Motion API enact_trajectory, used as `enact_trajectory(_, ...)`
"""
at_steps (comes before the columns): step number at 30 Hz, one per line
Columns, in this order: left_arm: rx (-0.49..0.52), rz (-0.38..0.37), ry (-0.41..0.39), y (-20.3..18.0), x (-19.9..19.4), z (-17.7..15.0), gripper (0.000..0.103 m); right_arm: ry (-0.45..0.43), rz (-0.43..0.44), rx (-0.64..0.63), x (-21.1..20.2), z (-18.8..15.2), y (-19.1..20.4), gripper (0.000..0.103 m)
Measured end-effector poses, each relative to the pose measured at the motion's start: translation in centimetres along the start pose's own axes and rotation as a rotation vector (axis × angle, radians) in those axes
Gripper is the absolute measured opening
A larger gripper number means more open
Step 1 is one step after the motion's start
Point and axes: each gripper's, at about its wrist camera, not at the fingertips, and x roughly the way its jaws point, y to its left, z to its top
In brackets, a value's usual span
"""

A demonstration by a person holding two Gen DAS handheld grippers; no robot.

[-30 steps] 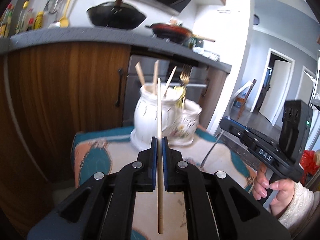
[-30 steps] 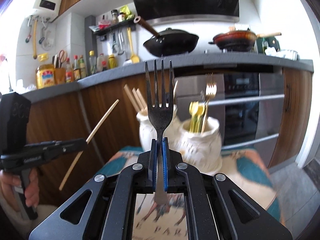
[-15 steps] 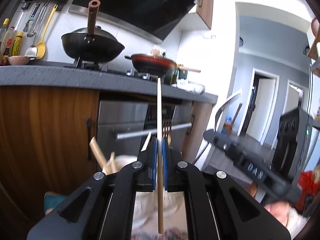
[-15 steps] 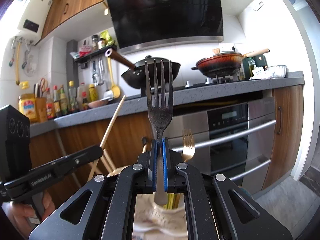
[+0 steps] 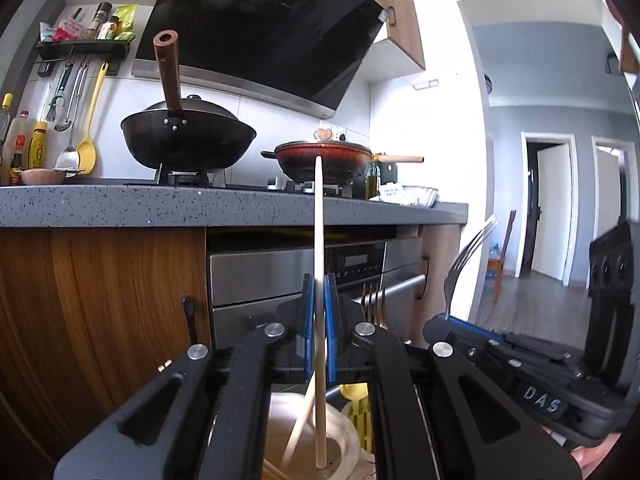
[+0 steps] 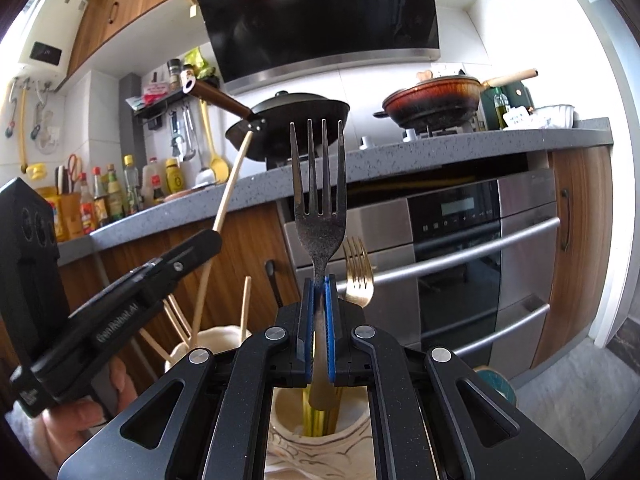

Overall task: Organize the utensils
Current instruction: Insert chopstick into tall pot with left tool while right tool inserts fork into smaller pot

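My left gripper (image 5: pixel 317 312) is shut on a wooden chopstick (image 5: pixel 318 240), held upright with its lower end just above the mouth of a white ceramic holder (image 5: pixel 344 452) that holds other chopsticks. My right gripper (image 6: pixel 319 312) is shut on a dark steel fork (image 6: pixel 319 216), tines up, its handle end over a second white holder (image 6: pixel 320 436) with gold cutlery inside, including a gold fork (image 6: pixel 358 276). The left gripper (image 6: pixel 120 308) and its chopstick show in the right wrist view; the right gripper (image 5: pixel 500 360) and its fork (image 5: pixel 464 264) show in the left wrist view.
A grey counter (image 5: pixel 200 204) with wood cabinets and a steel oven (image 6: pixel 472 264) stands close behind the holders. A black wok (image 5: pixel 188 140) and a red pan (image 5: pixel 324 160) sit on the stove. Bottles (image 6: pixel 112 200) line the counter's left end.
Both grippers have risen and moved in over the holders, which now sit beneath the fingers. The chopstick's and the fork's lower ends now hang over the holder mouths.
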Motion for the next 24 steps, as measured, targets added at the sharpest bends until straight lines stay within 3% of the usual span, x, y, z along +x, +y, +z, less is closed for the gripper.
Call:
enact_trajectory(8, -0.091, -0.039, 0.040, 1.7, -0.4, -2.2, 0.005, 0.036, -0.004, -0.010, 0.8, -0.9, -0.2, 0.006)
enact_trajectory(17, -0.059, -0.076, 0.026, 1.4, -2.3, -2.5, 0.006, 0.073, -0.007, -0.018, 1.5, -1.8, -0.3, 0.006)
enact_trajectory(24, -0.070, -0.102, 0.020, 1.2, -2.2, -2.0, 0.023, 0.078, -0.007, -0.020, 1.7, -1.9, -0.2, 0.006)
